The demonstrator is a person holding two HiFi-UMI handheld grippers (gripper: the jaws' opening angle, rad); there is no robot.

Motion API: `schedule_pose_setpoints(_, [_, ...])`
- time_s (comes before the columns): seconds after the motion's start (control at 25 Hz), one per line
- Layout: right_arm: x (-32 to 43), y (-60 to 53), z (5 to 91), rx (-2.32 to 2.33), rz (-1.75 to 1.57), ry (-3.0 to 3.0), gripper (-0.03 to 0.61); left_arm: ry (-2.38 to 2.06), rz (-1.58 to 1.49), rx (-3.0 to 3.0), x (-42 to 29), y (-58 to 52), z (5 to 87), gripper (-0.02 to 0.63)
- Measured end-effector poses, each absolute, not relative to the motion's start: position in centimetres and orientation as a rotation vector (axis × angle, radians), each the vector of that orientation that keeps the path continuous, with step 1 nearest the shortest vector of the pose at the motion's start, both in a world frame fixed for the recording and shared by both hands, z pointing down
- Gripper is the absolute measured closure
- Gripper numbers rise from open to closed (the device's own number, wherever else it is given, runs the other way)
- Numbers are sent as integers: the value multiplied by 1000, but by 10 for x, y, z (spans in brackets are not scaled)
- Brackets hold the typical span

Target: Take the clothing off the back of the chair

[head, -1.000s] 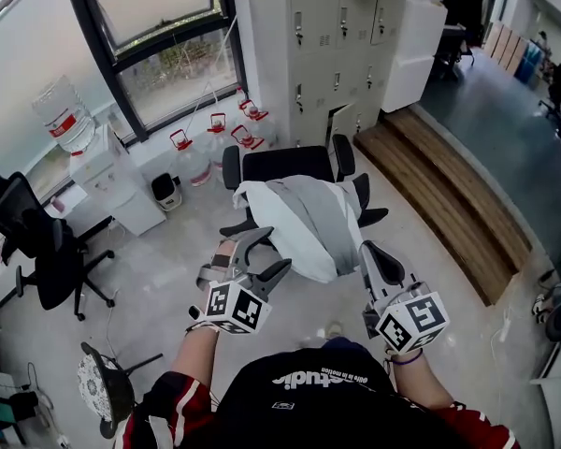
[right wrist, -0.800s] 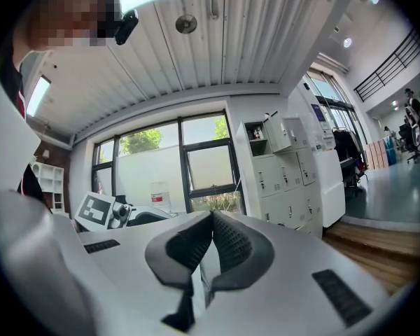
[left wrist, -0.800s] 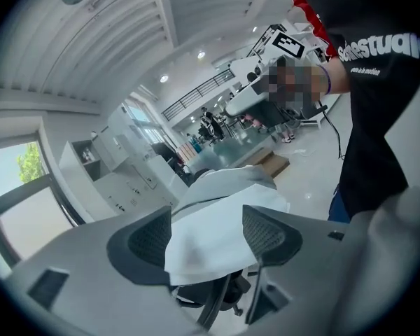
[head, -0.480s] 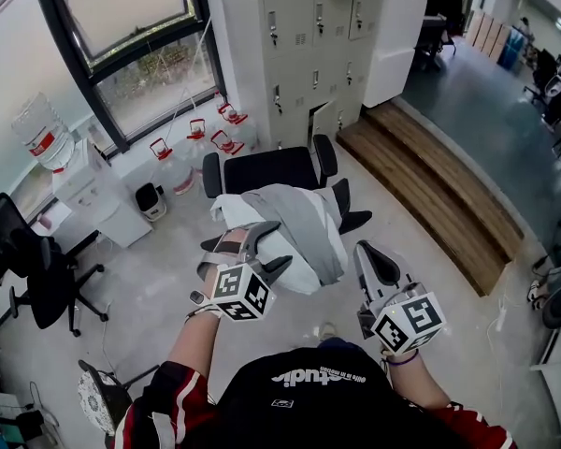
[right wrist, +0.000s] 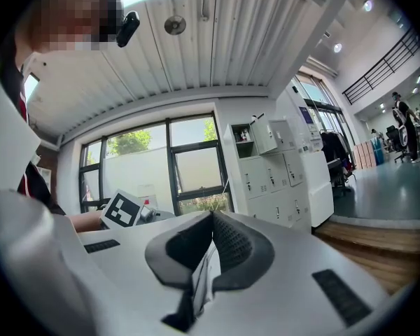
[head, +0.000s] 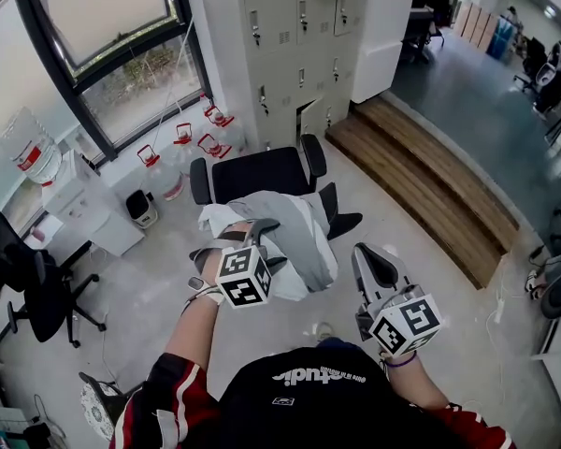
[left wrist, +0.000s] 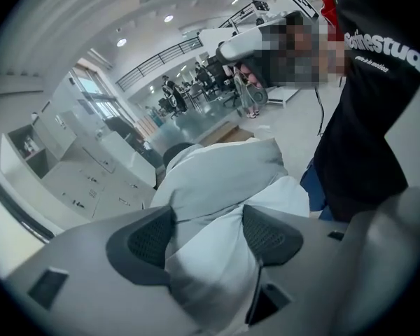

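Straddling a fold of the jacket (head: pixel 302 224) draped over the chair (head: pixel 262 170) back, the left gripper (head: pixel 267 242) is spread, not yet pinching. The right gripper (head: pixel 370 256) hangs clenched and empty nearby. Next, I'd guess: squeeze, then lift clear.

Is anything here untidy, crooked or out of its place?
Yes. The pale clothing hangs bunched and lopsided over the back of the black chair, one end trailing lower. Behind it, a lower locker door seems ajar.
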State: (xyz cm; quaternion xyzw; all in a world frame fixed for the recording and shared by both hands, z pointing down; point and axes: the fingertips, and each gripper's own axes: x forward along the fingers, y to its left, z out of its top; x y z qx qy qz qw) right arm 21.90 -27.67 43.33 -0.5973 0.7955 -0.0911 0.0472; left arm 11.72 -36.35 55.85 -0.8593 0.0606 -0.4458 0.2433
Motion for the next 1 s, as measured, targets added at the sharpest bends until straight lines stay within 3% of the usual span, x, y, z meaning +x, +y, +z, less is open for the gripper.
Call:
schedule_pose_setpoints(0.36, [220,-285,437,-1824,-294,2435,566,133,-1232,-2403,125,-368,564,316])
schedule_pose_setpoints(1.0, [208,-275,438,-1796,-279,2462,566,152,-1193,-2478,119,-349,548,479])
